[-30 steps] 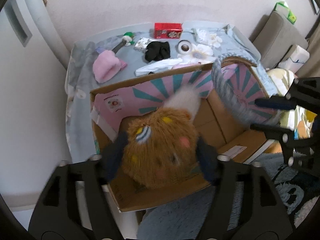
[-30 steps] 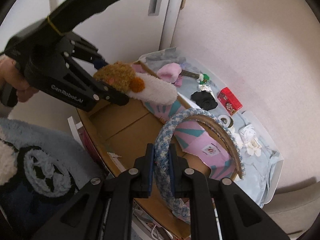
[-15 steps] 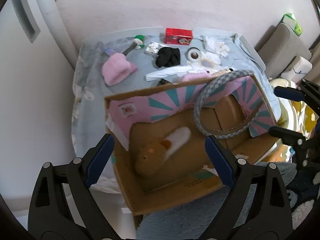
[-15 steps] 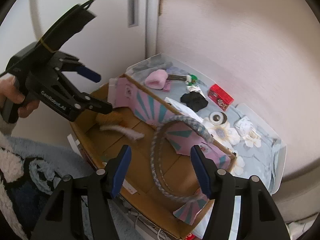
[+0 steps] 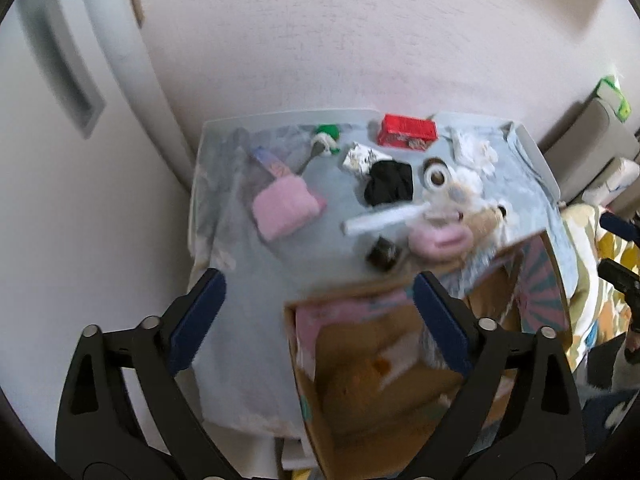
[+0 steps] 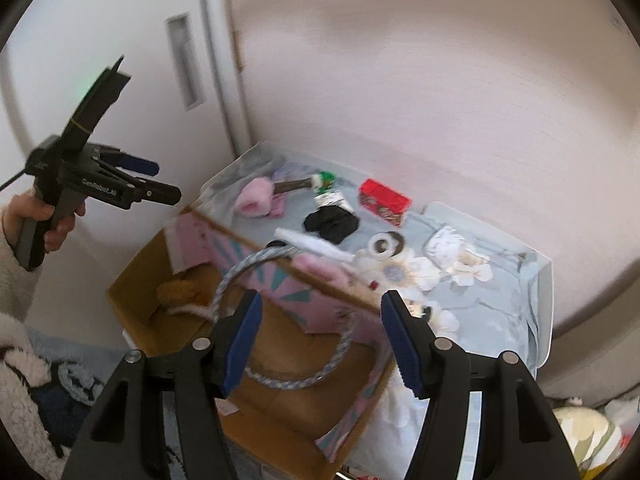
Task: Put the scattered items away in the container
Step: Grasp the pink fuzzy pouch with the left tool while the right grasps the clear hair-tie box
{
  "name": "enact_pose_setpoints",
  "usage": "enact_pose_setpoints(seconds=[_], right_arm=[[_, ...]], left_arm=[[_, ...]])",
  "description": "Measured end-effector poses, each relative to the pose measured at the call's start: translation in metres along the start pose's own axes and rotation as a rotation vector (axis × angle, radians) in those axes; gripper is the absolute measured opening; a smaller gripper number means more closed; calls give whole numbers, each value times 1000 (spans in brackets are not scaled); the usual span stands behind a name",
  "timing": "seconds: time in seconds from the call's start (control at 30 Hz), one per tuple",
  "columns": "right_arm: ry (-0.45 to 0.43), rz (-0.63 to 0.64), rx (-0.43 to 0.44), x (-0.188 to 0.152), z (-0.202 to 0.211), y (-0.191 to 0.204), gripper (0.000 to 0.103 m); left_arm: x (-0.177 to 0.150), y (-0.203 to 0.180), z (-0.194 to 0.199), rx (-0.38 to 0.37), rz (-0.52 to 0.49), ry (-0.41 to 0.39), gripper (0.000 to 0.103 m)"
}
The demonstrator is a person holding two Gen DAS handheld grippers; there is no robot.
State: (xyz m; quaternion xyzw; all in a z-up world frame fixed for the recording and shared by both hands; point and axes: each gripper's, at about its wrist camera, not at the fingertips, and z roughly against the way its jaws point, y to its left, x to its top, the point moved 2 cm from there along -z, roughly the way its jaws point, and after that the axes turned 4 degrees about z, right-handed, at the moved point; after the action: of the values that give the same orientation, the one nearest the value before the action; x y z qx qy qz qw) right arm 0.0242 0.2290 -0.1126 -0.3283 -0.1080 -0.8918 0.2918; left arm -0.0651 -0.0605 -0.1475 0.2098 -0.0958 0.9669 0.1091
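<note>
An open cardboard box (image 6: 280, 424) with pink and teal flaps stands against a low table (image 5: 224, 280); it also shows in the left wrist view (image 5: 360, 396). A brown plush toy (image 6: 180, 290) and a blue braided headband (image 6: 260, 380) lie in the box. On the table lie a pink fuzzy item (image 5: 282, 208), a black cloth (image 5: 390, 186), a red box (image 5: 406, 131), a white tape roll (image 5: 436, 176) and a white tube (image 5: 382, 220). My left gripper (image 5: 316, 320) is open and empty above the table's near edge. My right gripper (image 6: 320, 344) is open and empty above the box.
White walls and a door stand behind the table. A grey cushion (image 5: 588, 144) and folded fabrics (image 5: 592, 248) sit at the right. A fluffy blue and white rug (image 6: 48, 384) lies in front of the box. White fabric flowers (image 6: 468, 270) lie on the table's right part.
Both grippers opened and let the plush toy and the headband fall into the box. Both then drew up and back, with the left one swinging towards the table.
</note>
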Motion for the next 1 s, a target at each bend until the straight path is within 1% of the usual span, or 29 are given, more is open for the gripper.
enact_pose_setpoints(seconds=[0.07,0.1,0.13,0.17,0.23,0.27,0.33,0.37,0.47,0.57,0.63,0.77,0.83,0.9,1.0], right_arm=[[-8,-40,-4,3,-1,-12,57],[-7,-49,-11,6,-3,-18,57],[-3,-49,-24,8,-6,-23,57],[7,-45,-56,13,-10,-30,57],[33,-36,-120,22,-17,-44,57],[50,-36,-156,27,-23,-54,57],[82,-54,-200,37,-38,-77,57],[96,-70,-211,39,-46,-86,58],[161,-154,-238,43,-84,-126,58],[248,-266,-235,40,-130,-159,58],[298,-374,-189,37,-160,-177,58],[375,-477,-133,36,-203,-180,58],[416,-513,-132,35,-220,-179,58],[464,-545,-148,33,-235,-178,58],[483,-599,-168,30,-248,-180,58]], left_arm=[[11,3,-16,-38,24,31,101],[19,6,-29,-67,51,58,100],[23,8,-37,-81,68,76,100],[30,11,-48,-94,88,100,100],[39,11,-62,-100,97,120,101],[42,11,-68,-94,94,127,100],[50,10,-85,-57,66,151,100],[54,10,-94,-35,46,164,100],[61,11,-118,-2,7,195,101],[66,14,-141,16,-22,229,101],[67,13,-154,22,-40,254,100],[68,13,-172,1,-40,294,101],[67,14,-179,-8,-30,309,101],[66,15,-183,1,-32,315,101],[69,19,-188,-18,-28,331,102]])
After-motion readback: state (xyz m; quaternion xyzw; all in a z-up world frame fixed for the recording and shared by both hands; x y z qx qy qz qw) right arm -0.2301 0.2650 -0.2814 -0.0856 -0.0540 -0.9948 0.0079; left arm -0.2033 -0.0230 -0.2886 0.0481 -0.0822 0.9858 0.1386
